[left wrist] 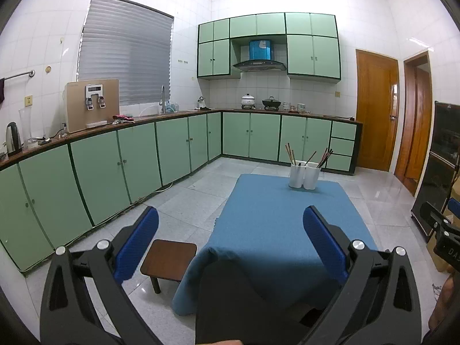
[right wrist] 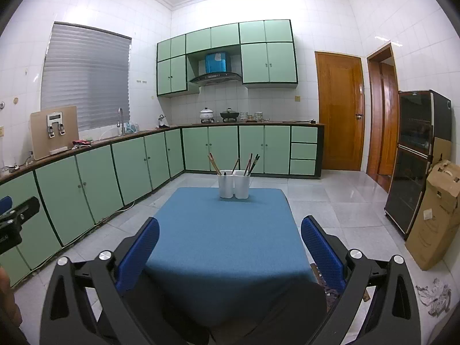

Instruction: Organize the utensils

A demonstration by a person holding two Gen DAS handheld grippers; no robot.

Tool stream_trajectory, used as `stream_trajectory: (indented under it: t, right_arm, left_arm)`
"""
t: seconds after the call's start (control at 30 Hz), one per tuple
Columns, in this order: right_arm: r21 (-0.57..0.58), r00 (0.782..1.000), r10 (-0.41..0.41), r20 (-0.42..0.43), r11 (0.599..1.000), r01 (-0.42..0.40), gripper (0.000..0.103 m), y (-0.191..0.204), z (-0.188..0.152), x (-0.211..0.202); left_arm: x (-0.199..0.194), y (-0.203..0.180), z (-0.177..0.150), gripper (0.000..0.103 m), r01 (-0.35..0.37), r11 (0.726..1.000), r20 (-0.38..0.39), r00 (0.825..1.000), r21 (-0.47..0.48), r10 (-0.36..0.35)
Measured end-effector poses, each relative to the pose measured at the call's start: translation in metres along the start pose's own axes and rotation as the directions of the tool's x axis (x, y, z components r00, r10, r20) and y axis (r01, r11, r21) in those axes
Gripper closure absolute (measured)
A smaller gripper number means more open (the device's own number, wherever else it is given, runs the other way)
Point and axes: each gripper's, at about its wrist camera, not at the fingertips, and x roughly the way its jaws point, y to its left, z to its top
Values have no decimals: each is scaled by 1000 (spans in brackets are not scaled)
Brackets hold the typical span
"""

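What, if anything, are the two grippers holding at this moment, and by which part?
Nothing is held. The left gripper and right gripper are both open and empty, well short of the chopsticks in the white holders.

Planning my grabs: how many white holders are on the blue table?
2. Left holder and right holder stand side by side, touching, at the far end of the table, each with chopsticks sticking out. Nothing appears hidden behind them.
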Motion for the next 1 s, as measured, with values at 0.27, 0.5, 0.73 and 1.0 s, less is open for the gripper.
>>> stream_trajectory:
  t: [0.27, 0.5, 0.73, 1.0]
  right_arm:
    - [9, 1000, -1, 0, 1000, 1, 6, -2, -1, -1]
    - [14, 1000, -3, 3, 1000, 3, 6, 0, -1, -3]
    - [18, 1000, -3, 5, 1000, 3, 6, 0, -2, -4]
    - [21, 1000, -1, 0, 1000, 1, 6, 2, -3, -4]
  left_arm:
    - [-1, 0, -1, 5, 0, 1000, 4, 1000, 0, 0]
    - [-1, 0, -2, 5, 2, 1000, 4, 1000, -2, -2]
    - [-2, 0, -2, 5, 3, 1000, 3, 1000, -2, -3]
    - [-2, 0, -2, 5, 4, 1000, 0, 1000, -5, -4]
